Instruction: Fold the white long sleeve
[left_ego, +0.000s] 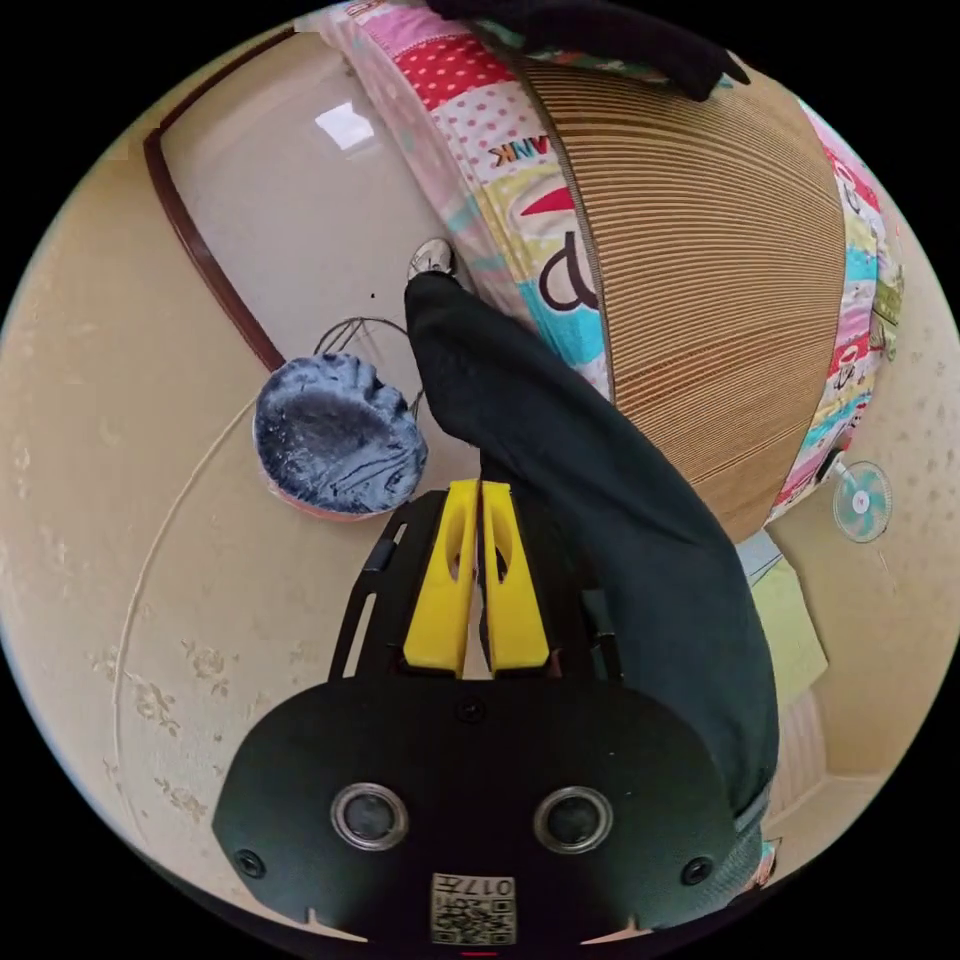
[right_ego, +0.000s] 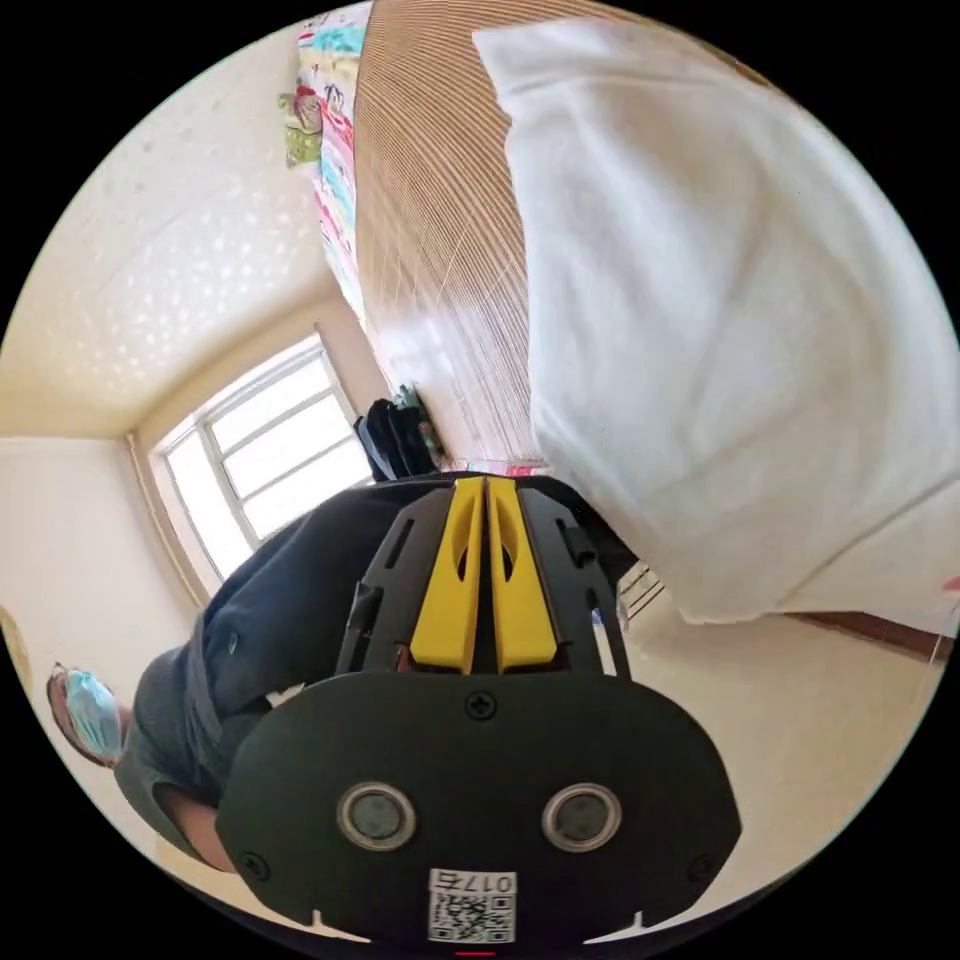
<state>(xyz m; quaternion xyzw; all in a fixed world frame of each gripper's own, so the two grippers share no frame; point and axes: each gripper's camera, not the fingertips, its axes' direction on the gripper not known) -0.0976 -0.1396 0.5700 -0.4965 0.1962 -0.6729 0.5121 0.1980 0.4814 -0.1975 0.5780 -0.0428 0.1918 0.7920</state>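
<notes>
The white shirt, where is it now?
In the right gripper view, the white shirt lies on the striped mat, at the upper right, beyond the shut right claw.

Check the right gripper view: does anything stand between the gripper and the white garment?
Nothing visible does. The white cloth garment lies on the striped bamboo mat, up and right of the shut right gripper, which holds nothing.
</notes>
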